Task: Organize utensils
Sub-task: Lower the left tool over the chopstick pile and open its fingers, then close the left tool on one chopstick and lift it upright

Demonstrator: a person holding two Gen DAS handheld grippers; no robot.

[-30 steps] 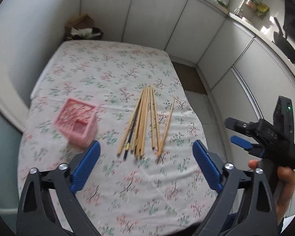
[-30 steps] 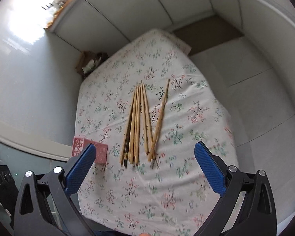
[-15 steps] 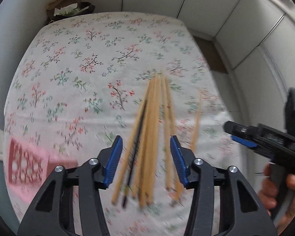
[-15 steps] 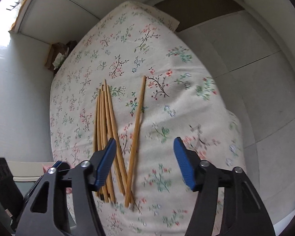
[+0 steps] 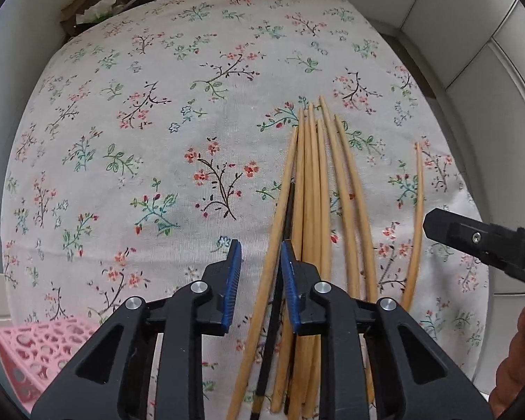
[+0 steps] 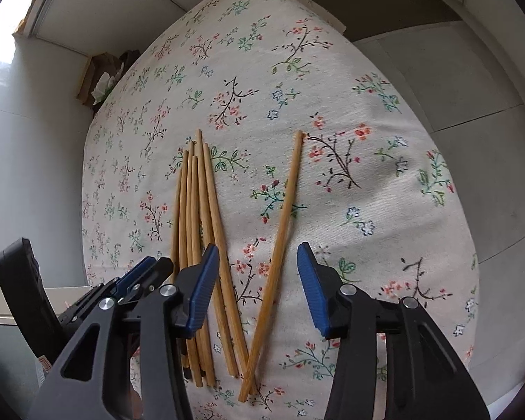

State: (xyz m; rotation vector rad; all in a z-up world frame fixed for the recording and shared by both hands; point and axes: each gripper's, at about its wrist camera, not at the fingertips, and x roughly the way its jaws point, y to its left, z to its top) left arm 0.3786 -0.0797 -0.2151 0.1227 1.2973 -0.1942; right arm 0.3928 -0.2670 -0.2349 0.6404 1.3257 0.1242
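Note:
A fan of several bamboo chopsticks [image 5: 315,189] lies on the flowered tablecloth [image 5: 157,122], with one dark chopstick [image 5: 287,217] among them. My left gripper [image 5: 260,249] hangs close over the fan's left side. Its jaws are closing, with the leftmost bamboo stick between the blue pads and not pressed. A single chopstick [image 6: 283,224] lies apart to the right of the fan [image 6: 192,210]. My right gripper [image 6: 258,250] is closing around that stick and the fan's rightmost sticks, its pads clear of them. The pink basket [image 5: 35,350] sits at the lower left.
A brown box with paper [image 5: 98,3] stands off the table's far left corner. White cabinet fronts [image 5: 472,35] run along the far and right sides. The table's right edge drops to a grey floor [image 6: 472,87]. A hand [image 5: 518,367] holds the right tool.
Both grippers have dropped close over the chopsticks and their jaws have narrowed a lot. The pink basket has slid to the left view's lower left corner.

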